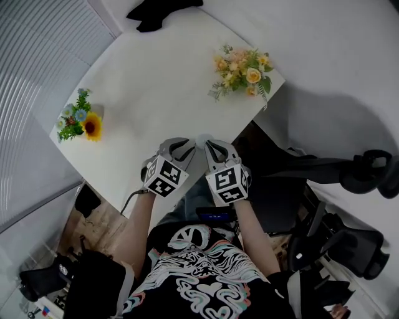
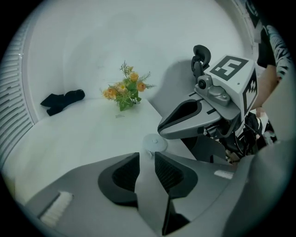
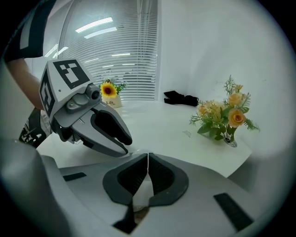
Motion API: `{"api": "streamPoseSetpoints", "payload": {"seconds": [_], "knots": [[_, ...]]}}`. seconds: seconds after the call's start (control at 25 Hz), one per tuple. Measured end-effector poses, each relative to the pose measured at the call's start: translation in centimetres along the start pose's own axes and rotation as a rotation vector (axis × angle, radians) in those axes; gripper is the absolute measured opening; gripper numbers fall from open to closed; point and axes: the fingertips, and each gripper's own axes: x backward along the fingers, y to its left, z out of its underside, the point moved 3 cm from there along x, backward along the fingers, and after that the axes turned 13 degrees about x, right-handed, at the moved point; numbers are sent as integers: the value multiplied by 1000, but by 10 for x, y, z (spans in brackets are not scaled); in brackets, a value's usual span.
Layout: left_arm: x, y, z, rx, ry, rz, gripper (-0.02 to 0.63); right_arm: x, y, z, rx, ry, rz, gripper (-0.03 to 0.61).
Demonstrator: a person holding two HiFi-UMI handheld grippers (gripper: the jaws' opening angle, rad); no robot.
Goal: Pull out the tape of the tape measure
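Across the middle of the head view a white table (image 1: 156, 93) runs on a slant from the left edge to the upper right, with slatted blinds (image 1: 37, 93) down the left side and dark office chairs (image 1: 368, 171) at the lower right. At bottom centre is the person's patterned shirt (image 1: 199, 274), both forearms reaching up to the table's near edge. The left gripper (image 1: 187, 147) and the right gripper (image 1: 212, 148) sit side by side there, tips angled toward each other. In its own view the left gripper's pads stand a little apart with bare table showing through the gap. The right gripper's tips meet in a thin line. A yellow and orange bouquet (image 1: 244, 73) stands at the upper right corner, a sunflower pot (image 1: 84, 121) near the left corner and a black cloth (image 1: 159, 14) at the top edge, all well apart from the grippers. The tape measure (image 2: 155, 143) is a small pale round disc lying flat on the table, at centre in the left gripper view and just beyond the left tips. Being round, it shows no long axis. A small tab at its near edge seems to point toward the left gripper's gap, though whether the pads touch it cannot be told. The right gripper's jaw hangs just over the disc's upper right edge.
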Motion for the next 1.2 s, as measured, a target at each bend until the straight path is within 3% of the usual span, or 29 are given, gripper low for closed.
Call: {"api": "streamPoseSetpoints", "payload": {"seconds": [0.36,1.2], "knots": [[-10,-2,0,-104,63,26,92,-4,3,8,4,33,-33,6],[-16,-6,-1,-226,115,143,58,-5,1,9,20,37,-58,5]]}}
